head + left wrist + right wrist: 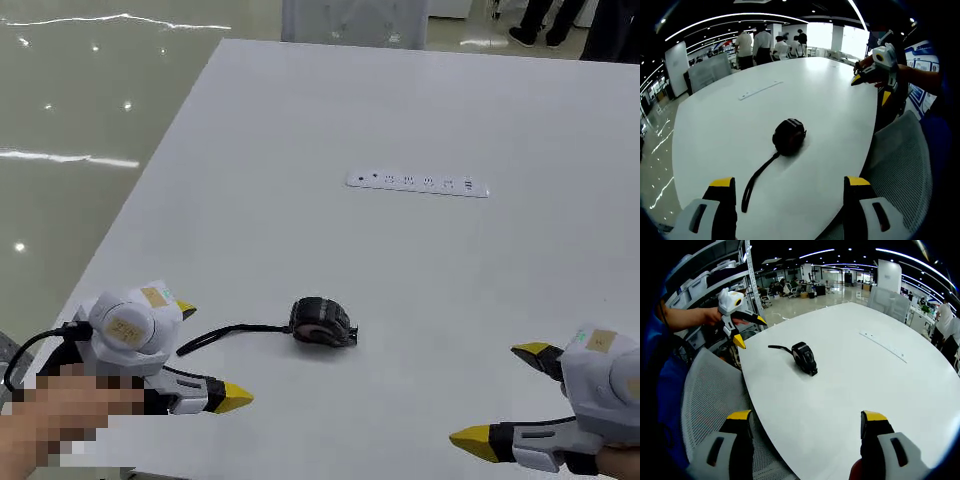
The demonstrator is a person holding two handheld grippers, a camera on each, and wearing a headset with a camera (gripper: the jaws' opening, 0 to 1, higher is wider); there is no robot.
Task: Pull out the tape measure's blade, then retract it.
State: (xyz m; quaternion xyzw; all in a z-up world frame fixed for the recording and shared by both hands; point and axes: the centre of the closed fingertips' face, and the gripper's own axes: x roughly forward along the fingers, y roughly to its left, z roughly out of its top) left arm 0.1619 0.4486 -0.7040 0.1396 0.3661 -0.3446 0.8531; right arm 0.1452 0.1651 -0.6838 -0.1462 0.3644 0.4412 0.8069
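Both wide open, empty: left claw (210,353) | right claw (500,394) | tape measure (322,322) untouched

tape measure (323,322) lies on the tabletop (300,150), power strip (418,183) beyond it at 1 o'clock; left hand-held gripper (212,353) at 8 o'clock, right hand-held gripper (500,394) at 4 o'clock.

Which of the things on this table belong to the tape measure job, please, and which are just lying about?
For the job:
tape measure, blade retracted, with its black wrist strap
left gripper, open
right gripper, open

Lying about:
power strip, farther back on the white table
mesh chair at the table's edge
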